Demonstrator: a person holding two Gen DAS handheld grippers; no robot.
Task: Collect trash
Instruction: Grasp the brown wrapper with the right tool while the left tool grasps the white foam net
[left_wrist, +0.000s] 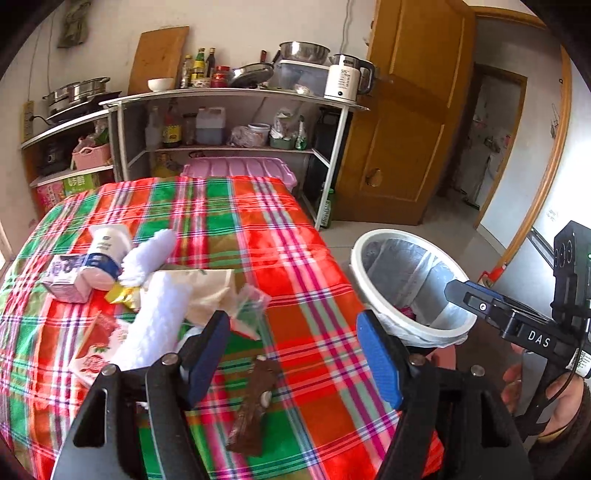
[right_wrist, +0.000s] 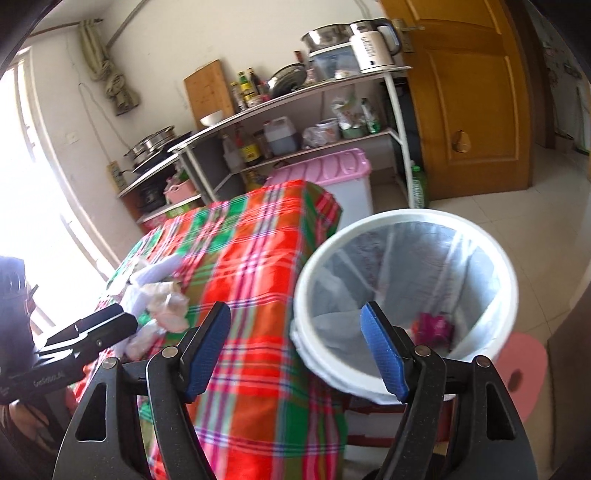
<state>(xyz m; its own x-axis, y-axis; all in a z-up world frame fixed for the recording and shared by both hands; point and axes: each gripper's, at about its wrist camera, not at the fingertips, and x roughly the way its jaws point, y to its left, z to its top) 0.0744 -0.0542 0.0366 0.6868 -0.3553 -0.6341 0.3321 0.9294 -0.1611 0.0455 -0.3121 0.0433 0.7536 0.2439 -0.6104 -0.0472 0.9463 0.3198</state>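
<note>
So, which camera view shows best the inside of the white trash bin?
The right wrist view. The trash bin fills much of it, and you look into the bag liner down to a pink item at the bottom. In the left wrist view the bin is smaller, and the right gripper partly covers its opening.

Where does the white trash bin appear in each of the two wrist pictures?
Left wrist: white trash bin right of centre, beside the plaid tablecloth.
Right wrist: bin lower right, large, beside the tablecloth.
Shared landmark: white kettle on the shelf.
</note>
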